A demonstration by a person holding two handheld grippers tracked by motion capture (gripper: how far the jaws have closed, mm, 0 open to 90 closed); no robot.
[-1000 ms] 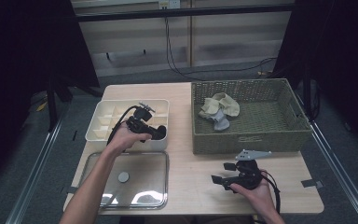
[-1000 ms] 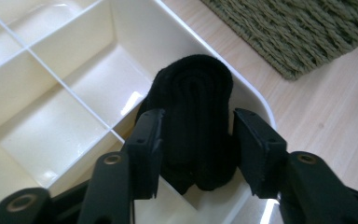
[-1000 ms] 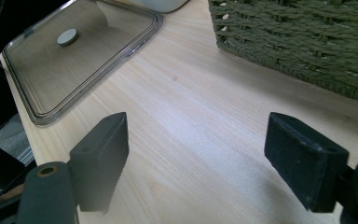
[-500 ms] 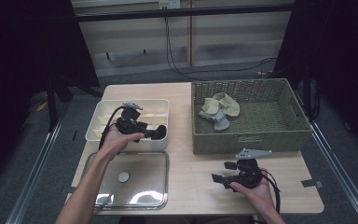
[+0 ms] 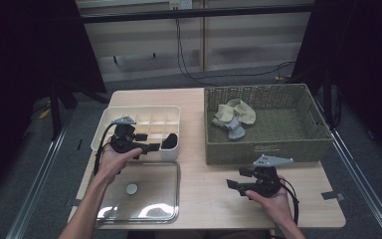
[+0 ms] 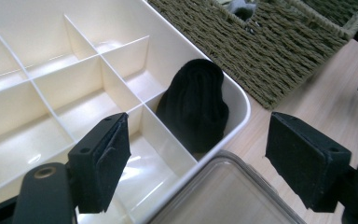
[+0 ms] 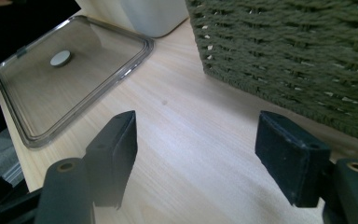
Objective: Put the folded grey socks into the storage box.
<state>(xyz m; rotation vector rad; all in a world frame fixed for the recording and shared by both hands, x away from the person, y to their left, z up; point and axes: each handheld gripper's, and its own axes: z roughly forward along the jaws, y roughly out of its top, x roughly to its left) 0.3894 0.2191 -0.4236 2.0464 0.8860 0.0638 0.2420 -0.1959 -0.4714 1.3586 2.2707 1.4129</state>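
A rolled black sock (image 6: 194,108) (image 5: 169,141) lies in the near right compartment of the white divided box (image 5: 109,124) (image 6: 51,56). My left gripper (image 5: 151,147) (image 6: 200,170) hovers open over the box's front edge, just short of the sock, with nothing between its jaws. Over the bare wood near the table's front stands my right gripper (image 5: 236,179) (image 7: 198,156), open and empty. The green wicker basket (image 5: 308,137) (image 7: 289,46) holds beige socks (image 5: 234,113) and a grey one (image 5: 236,130).
A clear lid (image 5: 149,199) (image 7: 65,88) with a small round knob (image 5: 132,188) lies flat in front of the white box. The basket's front wall is close ahead of my right gripper. Metal rails run along the floor on both sides of the table.
My left gripper has drawn back from over the box toward its front edge and turned to the right. The black sock now lies in its compartment. The right gripper has stayed put.
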